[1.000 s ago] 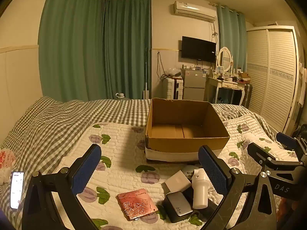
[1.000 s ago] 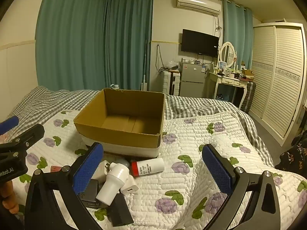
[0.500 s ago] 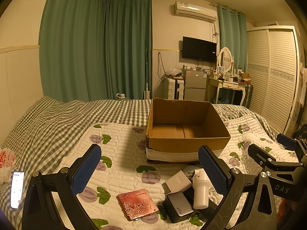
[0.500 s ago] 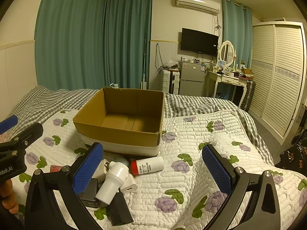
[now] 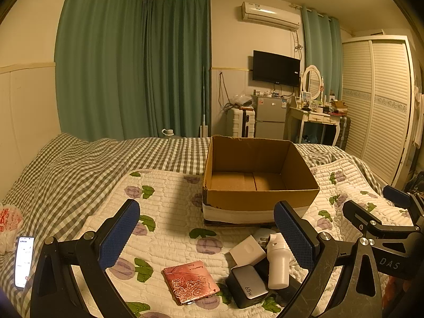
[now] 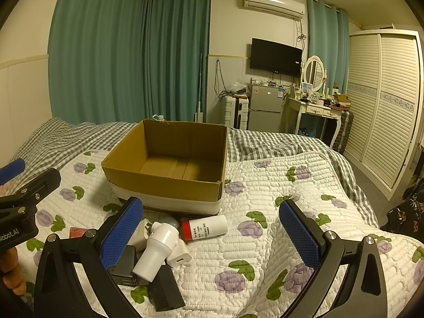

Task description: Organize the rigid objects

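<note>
An empty cardboard box (image 5: 261, 175) (image 6: 169, 164) stands on the quilted bed. In front of it lies a pile: a pink embossed case (image 5: 190, 285), a grey 65W charger (image 5: 247, 286), a white adapter (image 5: 247, 250), a white bottle (image 5: 277, 263) (image 6: 156, 253), a red-capped white bottle (image 6: 205, 229), a white plug (image 6: 180, 257) and a black block (image 6: 165, 288). My left gripper (image 5: 206, 230) is open and empty above the pile. My right gripper (image 6: 210, 232) is open and empty, to the right of the pile.
A phone (image 5: 23, 261) with a lit screen lies at the bed's left edge beside a red-and-white bag (image 5: 9, 221). A checked blanket (image 5: 79, 164) covers the bed's far side. A fridge (image 6: 265, 111), a dressing table (image 6: 318, 110) and a wardrobe (image 6: 384, 100) stand beyond.
</note>
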